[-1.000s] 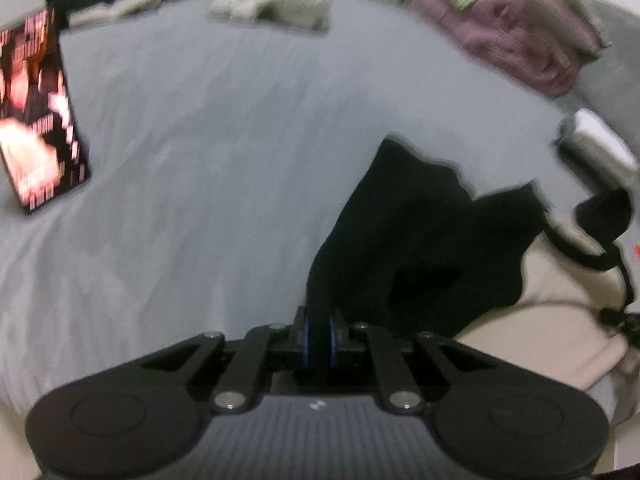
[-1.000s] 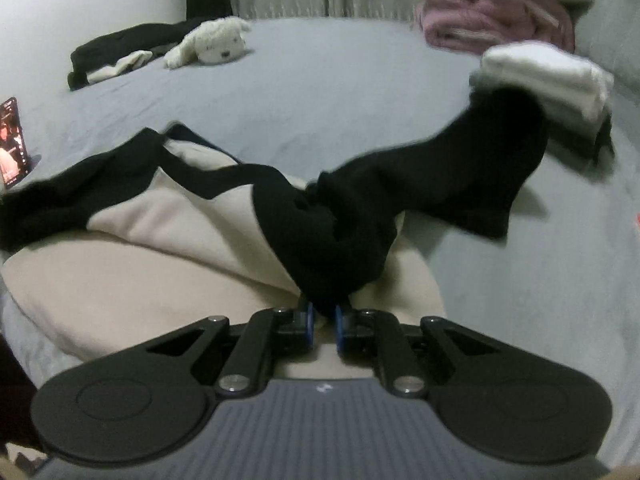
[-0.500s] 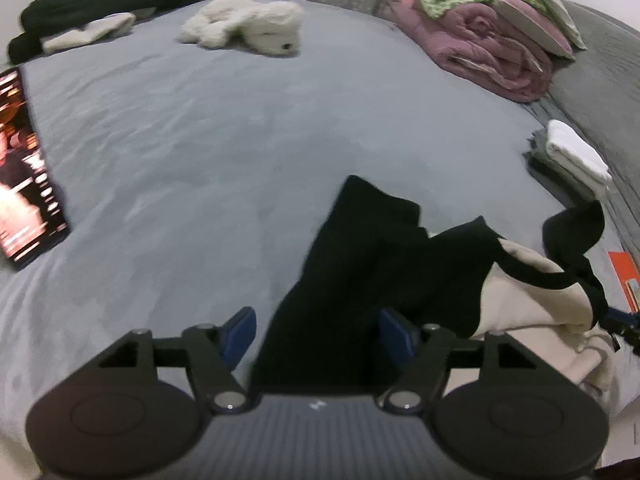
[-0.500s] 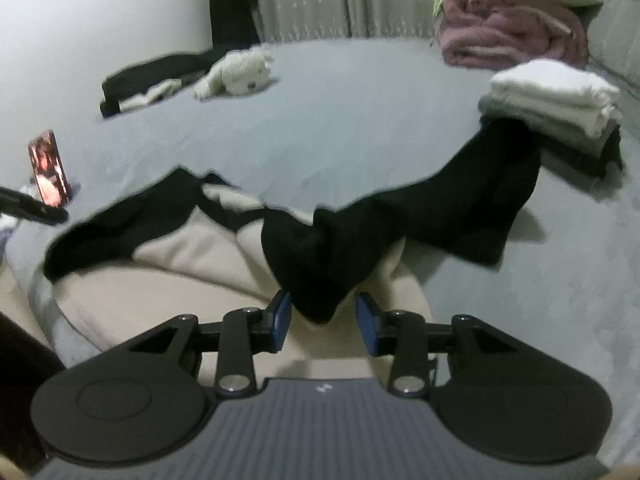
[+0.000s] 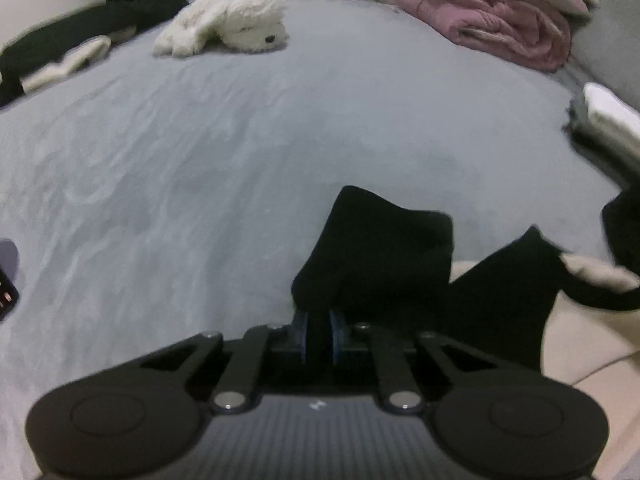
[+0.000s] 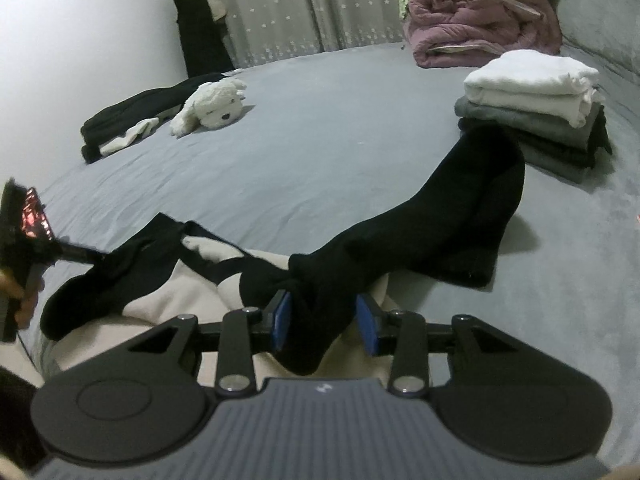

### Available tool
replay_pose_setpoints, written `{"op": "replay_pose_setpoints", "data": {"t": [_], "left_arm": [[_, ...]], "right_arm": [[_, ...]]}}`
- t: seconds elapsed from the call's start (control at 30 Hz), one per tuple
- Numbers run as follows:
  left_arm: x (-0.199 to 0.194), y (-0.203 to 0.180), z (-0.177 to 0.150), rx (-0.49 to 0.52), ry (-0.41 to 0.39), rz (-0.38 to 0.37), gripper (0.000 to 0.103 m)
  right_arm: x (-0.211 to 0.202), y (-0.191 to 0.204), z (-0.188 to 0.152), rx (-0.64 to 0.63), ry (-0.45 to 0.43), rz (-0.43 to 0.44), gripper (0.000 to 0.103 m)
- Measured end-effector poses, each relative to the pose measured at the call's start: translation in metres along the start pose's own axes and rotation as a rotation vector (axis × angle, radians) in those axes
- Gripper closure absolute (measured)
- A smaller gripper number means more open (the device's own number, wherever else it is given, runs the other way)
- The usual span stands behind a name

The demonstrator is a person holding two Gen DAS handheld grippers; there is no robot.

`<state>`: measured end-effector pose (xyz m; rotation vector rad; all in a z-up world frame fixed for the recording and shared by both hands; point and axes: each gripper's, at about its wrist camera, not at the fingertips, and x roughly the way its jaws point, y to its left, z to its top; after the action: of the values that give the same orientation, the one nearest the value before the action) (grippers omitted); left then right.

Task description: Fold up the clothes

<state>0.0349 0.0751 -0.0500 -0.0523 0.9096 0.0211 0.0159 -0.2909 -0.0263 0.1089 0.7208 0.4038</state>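
A cream and black garment (image 6: pixel 168 300) lies crumpled at the near edge of the grey bed (image 6: pixel 340 128). One black sleeve (image 6: pixel 440 232) stretches right toward a stack of folded clothes. My right gripper (image 6: pixel 326 322) is open, its blue pads (image 6: pixel 282 320) on either side of the sleeve's near end. In the left wrist view my left gripper (image 5: pixel 319 334) is shut on the other black sleeve (image 5: pixel 380 248); the cream body (image 5: pixel 580 344) lies to its right. The left gripper also shows in the right wrist view (image 6: pixel 80 256) at the far left.
A stack of folded white, grey and black clothes (image 6: pixel 532 104) sits at the right. A pink quilt pile (image 6: pixel 484 24) is at the back right. A white plush toy (image 6: pixel 212 106) and dark clothes (image 6: pixel 136 116) lie at the back left. A lit phone (image 6: pixel 34 216) stands at the left.
My left gripper opened half a second ago and has shut again on the black sleeve. My right gripper let go of its sleeve and opened wider.
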Motion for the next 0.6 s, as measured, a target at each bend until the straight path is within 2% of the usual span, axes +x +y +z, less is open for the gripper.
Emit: {"op": "replay_pose_setpoints", "data": {"t": [0.1,0.3,0.47,0.6], "left_arm": [[-0.008,-0.003,-0.002,0.030,-0.042,0.043,0.096],[-0.031,0.028,0.000,-0.031,-0.105,0.140,0.097],[-0.036,0.063,-0.002,-0.060,-0.059,0.276,0.096],[-0.026,0.084,-0.008,-0.084,0.011,0.403,0.094]], "right_arm": [[0.002,-0.002,0.004,0.018,-0.005,-0.006,0.062],[-0.001,-0.007,0.009,0.052,-0.027,-0.012,0.062],[0.000,-0.014,0.010,0.083,-0.029,-0.036,0.062],[0.004,-0.017,0.014,0.109,-0.041,-0.054,0.062]]}}
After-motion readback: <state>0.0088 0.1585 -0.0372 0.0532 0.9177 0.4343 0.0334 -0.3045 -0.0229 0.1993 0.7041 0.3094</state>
